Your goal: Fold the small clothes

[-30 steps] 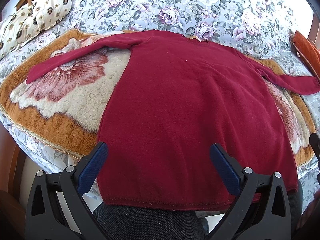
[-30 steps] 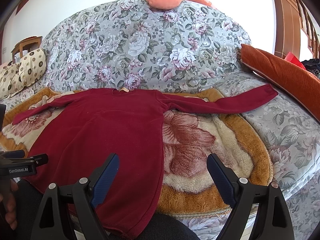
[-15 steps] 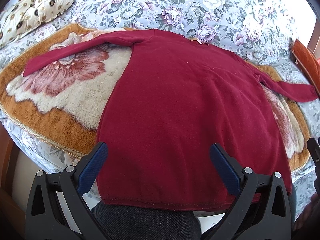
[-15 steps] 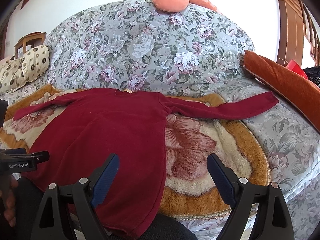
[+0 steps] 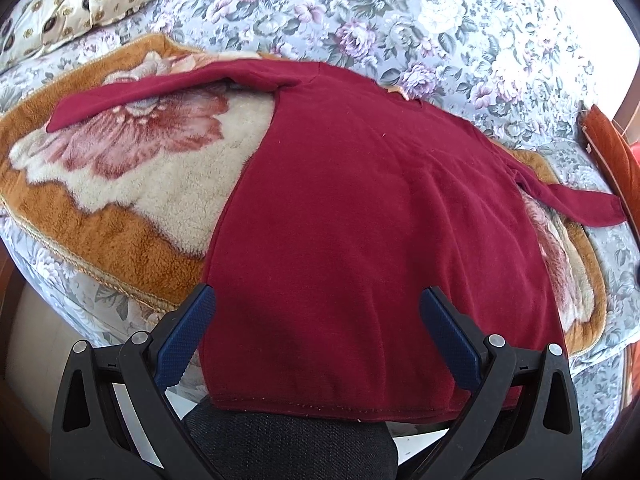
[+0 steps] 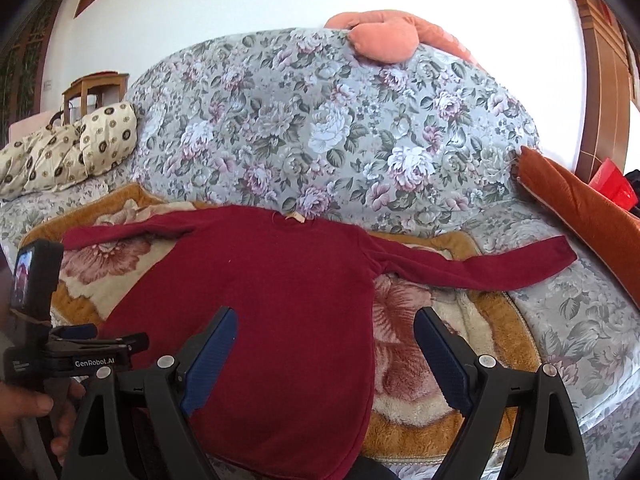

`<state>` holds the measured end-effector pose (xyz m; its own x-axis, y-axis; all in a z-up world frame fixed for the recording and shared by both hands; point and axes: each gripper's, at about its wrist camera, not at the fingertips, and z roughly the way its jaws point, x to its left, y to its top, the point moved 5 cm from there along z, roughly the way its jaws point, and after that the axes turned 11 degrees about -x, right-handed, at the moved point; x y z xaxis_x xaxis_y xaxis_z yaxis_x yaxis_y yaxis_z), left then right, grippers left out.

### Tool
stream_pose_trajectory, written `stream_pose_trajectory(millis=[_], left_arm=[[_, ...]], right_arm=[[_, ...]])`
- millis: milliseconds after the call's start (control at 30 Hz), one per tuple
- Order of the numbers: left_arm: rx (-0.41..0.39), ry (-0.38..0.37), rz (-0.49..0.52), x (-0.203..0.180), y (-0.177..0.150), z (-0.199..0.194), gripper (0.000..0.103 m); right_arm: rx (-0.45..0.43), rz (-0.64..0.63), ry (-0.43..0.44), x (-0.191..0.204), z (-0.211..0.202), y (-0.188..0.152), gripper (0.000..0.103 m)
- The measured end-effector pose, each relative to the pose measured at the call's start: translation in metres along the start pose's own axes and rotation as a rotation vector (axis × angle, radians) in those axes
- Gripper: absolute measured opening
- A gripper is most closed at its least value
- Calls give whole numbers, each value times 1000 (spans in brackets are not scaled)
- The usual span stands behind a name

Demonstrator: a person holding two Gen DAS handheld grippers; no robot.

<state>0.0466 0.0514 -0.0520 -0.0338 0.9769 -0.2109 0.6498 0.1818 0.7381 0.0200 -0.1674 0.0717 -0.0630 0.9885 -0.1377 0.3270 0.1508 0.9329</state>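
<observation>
A dark red long-sleeved top (image 5: pixel 368 216) lies flat and face down on a plush flowered blanket (image 5: pixel 132 200), both sleeves spread out, hem hanging over the seat's front edge. My left gripper (image 5: pixel 316 312) is open and empty, hovering over the lower part of the top near its hem. My right gripper (image 6: pixel 324 328) is open and empty, above the top's (image 6: pixel 260 300) right side edge. The right sleeve (image 6: pixel 480 264) stretches toward the right. The left gripper's body (image 6: pixel 60 356) shows at the left in the right wrist view.
The floral sofa backrest (image 6: pixel 320 128) rises behind the top. A gold-dotted cushion (image 5: pixel 80 4) lies at the far left, an orange cushion (image 6: pixel 580 208) at the right, a pink cushion (image 6: pixel 384 40) on top of the backrest. The sofa's front edge (image 5: pixel 80 300) drops off near me.
Both grippers have moved forward and slightly up over the top; the left view has tilted further to the right. Both stay open and the top has not moved.
</observation>
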Motion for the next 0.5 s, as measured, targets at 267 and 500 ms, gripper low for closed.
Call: stream_pose_trajectory(millis=[267, 500], left_arm=[[24, -10, -49, 12, 0, 2, 102], [45, 12, -56, 14, -1, 7, 102]], right_arm=[[173, -22, 27, 12, 36, -27, 88], [160, -72, 82, 34, 71, -24, 88]])
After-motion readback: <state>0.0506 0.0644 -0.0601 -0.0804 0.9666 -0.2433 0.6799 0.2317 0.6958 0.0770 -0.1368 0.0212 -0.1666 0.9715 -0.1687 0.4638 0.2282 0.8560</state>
